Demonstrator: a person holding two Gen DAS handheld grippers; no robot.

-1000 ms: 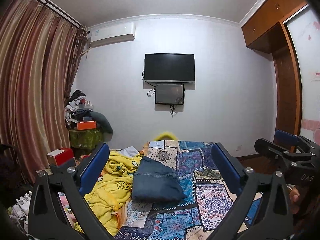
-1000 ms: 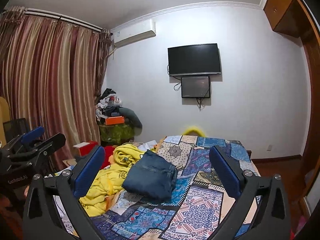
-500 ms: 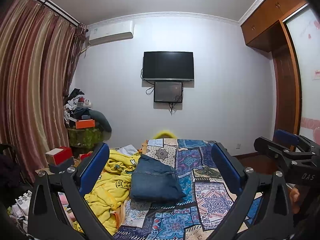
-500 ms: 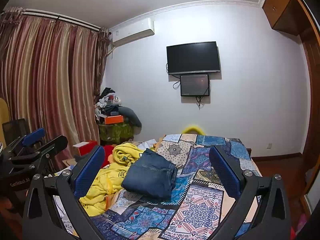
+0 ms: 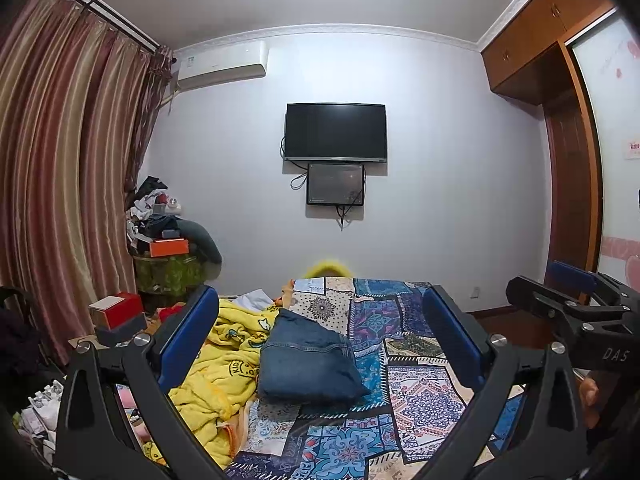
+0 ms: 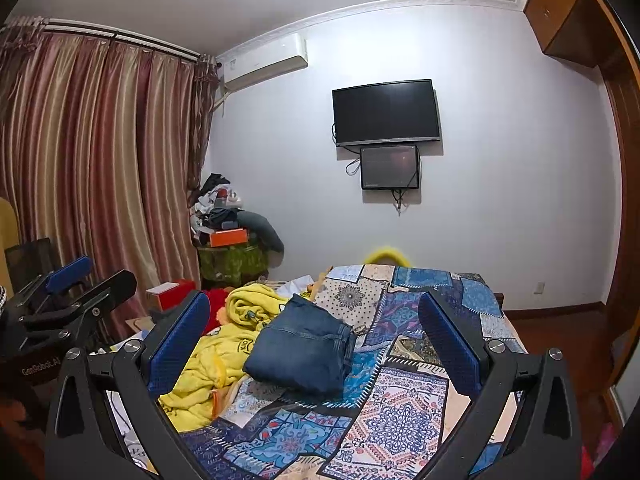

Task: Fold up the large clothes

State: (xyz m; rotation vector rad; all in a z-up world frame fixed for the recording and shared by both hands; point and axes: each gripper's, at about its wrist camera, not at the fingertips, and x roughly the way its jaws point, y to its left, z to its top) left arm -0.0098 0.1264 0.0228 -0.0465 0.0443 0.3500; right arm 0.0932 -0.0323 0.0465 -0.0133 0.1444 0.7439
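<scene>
Between spread left tongs (image 5: pixel 320 340): folded jeans (image 5: pixel 310 360), well beyond.

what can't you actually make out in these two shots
- Yellow blanket: near part hidden behind left gripper, left wrist view.
- Yellow object past the patchwork quilt: blurred, mostly hidden by it, right wrist view.
- Folded jeans: underside unseen.
- Corner pile: too small.

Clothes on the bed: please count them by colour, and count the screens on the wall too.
Blue clothes: 1, the folded jeans
Yellow clothes: 1, the crumpled yellow garment
Black screens on the wall: 2, the television and the small screen below it
Total: 4
</scene>
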